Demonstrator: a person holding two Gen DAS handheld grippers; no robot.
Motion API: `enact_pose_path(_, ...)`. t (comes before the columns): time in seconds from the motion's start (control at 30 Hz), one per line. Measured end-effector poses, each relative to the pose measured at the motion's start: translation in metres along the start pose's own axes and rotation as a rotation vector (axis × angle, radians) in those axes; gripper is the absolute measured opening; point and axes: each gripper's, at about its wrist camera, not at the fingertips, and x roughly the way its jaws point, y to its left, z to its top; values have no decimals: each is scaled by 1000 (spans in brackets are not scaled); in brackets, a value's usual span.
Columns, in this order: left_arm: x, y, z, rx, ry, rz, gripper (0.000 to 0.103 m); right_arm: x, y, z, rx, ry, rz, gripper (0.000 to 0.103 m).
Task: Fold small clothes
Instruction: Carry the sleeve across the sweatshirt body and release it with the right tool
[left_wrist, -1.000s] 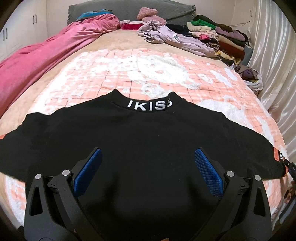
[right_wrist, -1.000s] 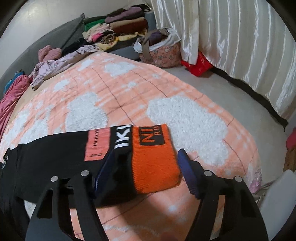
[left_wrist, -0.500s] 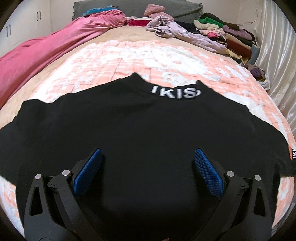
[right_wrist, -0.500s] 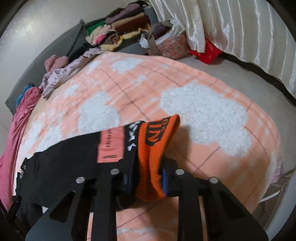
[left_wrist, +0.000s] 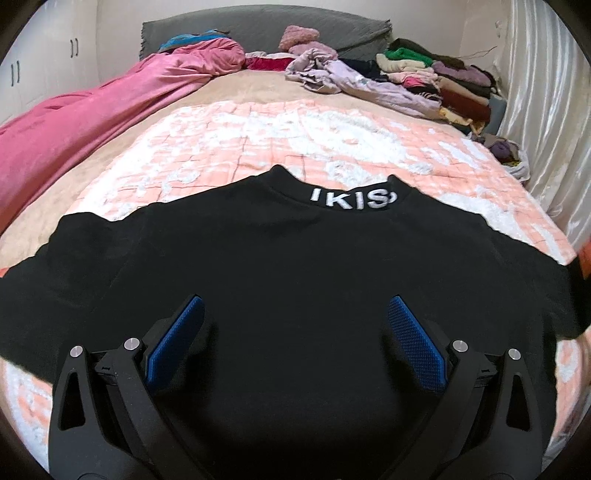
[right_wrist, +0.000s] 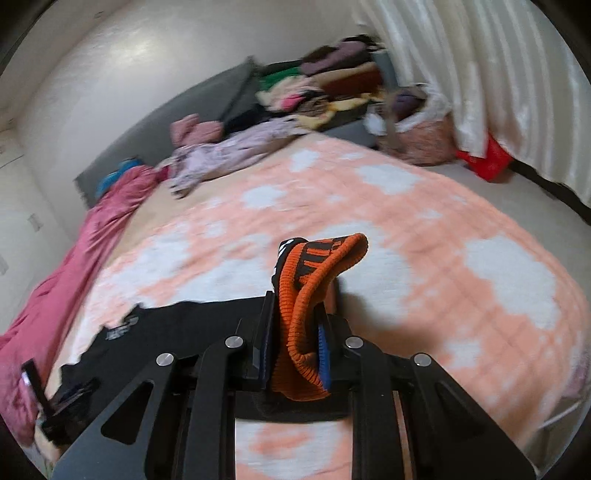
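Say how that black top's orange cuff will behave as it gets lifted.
Likely floppy: the cuff already curls over above the right gripper, whose jaws are closing on it. Probably grippy, not slippery, given its ribbed knit. The sleeve should trail behind it, since the top lies flat on the bed while the left gripper is open above it.

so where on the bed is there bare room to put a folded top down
The widest free patch is the peach blanket between the black top's collar and the lilac garment. The blanket's right side, beyond the orange cuff in the right tongs, is bare too. Crowded: pink quilt on the left, clothes pile at the head.
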Motion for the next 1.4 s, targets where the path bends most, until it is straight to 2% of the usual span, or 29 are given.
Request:
enact_pose_path(0.17,-5,3,-1,-4,-13,-57,94,17,64,-6,-78,48,124,18)
enact_pose_path(0.3,-8,11,-2,-28,-23,-103,94,36,110,-13,-137,96,185,19)
enact_pose_path(0.6,-9,19,-3,-52,-28,-160,94,80,181,-38,-181,197,258,19)
enact_pose_path(0.77,-10,14,-5,-34,-25,-201,94,87,204,-45,-217,201,273,19)
enact_pose_path(0.83,-10,10,-6,-31,-22,-231,94,86,206,-45,-234,189,261,21)
enact_pose_path(0.93,-9,3,-7,-39,-5,-307,93,83,196,-45,-249,171,215,35)
enact_pose_path(1.03,-7,-9,-6,-44,25,-384,86,74,176,-45,-262,135,146,39)
enact_pose_path(1.07,-6,-15,-6,-59,48,-431,82,70,168,-45,-263,117,118,42)
enact_pose_path(1.2,7,-31,-4,-114,125,-548,66,52,140,-46,-251,63,52,46)
enact_pose_path(1.3,20,-39,-5,-171,195,-599,63,42,124,-48,-252,35,18,46)
enact_pose_path(1.4,31,-44,-5,-215,239,-611,63,36,113,-49,-251,15,-8,47)
